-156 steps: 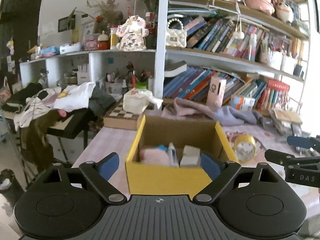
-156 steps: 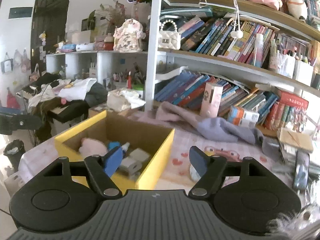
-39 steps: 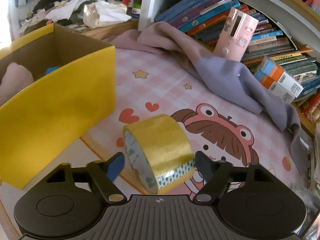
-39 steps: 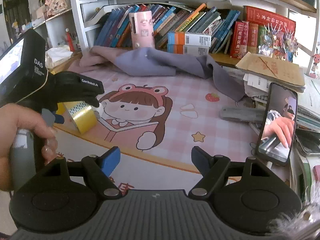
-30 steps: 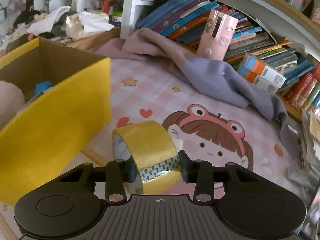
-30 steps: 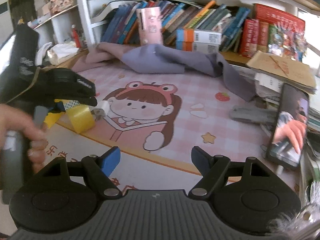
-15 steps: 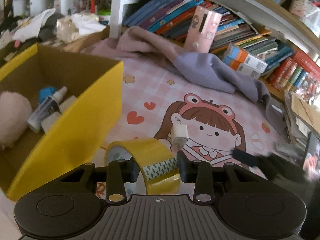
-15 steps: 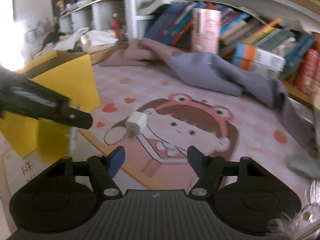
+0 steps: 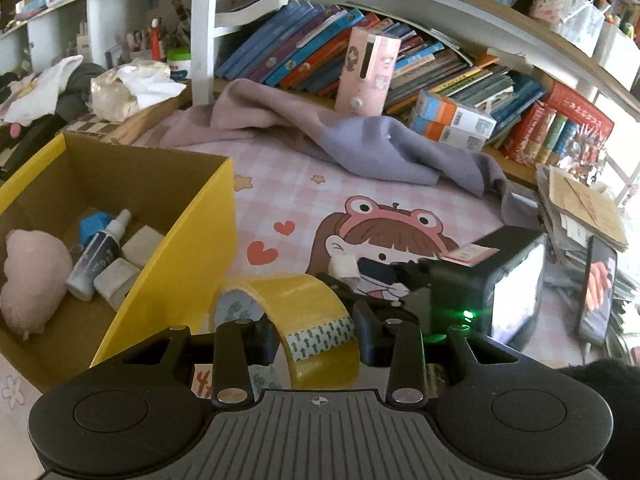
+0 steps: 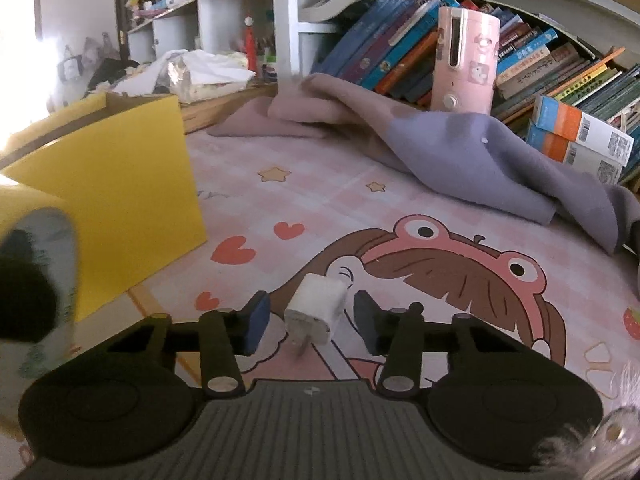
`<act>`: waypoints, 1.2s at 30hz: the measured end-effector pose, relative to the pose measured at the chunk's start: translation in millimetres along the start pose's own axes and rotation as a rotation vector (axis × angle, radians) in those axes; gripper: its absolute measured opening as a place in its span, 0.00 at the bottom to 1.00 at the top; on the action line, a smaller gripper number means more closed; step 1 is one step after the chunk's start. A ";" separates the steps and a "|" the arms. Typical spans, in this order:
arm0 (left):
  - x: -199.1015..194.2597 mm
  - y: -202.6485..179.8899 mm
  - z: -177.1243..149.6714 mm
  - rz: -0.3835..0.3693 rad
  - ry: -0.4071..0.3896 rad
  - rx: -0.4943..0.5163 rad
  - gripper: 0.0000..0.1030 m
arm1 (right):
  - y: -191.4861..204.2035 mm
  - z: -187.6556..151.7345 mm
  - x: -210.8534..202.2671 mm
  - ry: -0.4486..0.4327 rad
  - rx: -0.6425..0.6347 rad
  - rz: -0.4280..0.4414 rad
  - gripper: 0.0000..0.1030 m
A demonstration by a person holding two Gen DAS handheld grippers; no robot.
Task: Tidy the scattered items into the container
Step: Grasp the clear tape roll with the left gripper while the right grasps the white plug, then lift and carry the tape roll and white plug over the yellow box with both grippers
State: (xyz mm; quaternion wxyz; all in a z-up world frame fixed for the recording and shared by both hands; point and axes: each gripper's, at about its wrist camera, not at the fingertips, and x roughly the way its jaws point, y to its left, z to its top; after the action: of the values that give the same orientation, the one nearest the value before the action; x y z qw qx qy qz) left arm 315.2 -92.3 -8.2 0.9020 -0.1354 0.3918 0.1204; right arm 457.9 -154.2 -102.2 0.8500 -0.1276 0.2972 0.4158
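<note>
Your left gripper (image 9: 316,340) has its jaws closed across the band of the yellow tape roll (image 9: 304,320), which is lifted clear of the surface with its open core facing about 10 o'clock. The relation that matters for it: the yellow box (image 9: 192,248) lies at about 10 o'clock from those jaws, just beside the roll, its near wall between you and the items already inside. Judging by that, you would carry the roll up and over that wall before letting go.

Your right gripper (image 10: 308,320) has its jaws partly open, holding nothing, with the white charger plug (image 10: 318,307) sitting between the two pads, prongs pointing toward you at 6 o'clock. Its long axis runs roughly 12 to 6, along the fingers, so the pads face its flat sides. Small gaps show on both sides; neither pad appears to touch it. The right gripper is clearly the nearer one for the plug, while the box sits at its 9 o'clock.
</note>
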 end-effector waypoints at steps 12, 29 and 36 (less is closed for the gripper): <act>-8.6 -5.6 -2.5 -0.052 -0.002 0.022 0.34 | -12.9 -0.2 -29.6 -0.018 0.029 -0.024 0.23; -55.6 -5.7 -19.8 -0.223 -0.018 0.047 0.34 | -6.1 -6.9 -149.1 0.024 0.058 -0.014 0.23; -70.4 -1.1 -22.7 -0.346 -0.043 0.116 0.34 | 10.9 -9.4 -177.4 0.021 0.088 -0.072 0.23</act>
State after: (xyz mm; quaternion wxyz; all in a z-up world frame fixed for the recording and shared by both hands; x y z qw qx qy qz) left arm 253.5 -108.8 29.2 0.9237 -0.1460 0.3497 -0.0562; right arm 360.9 -263.7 -0.8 0.8660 -0.1051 0.3193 0.3703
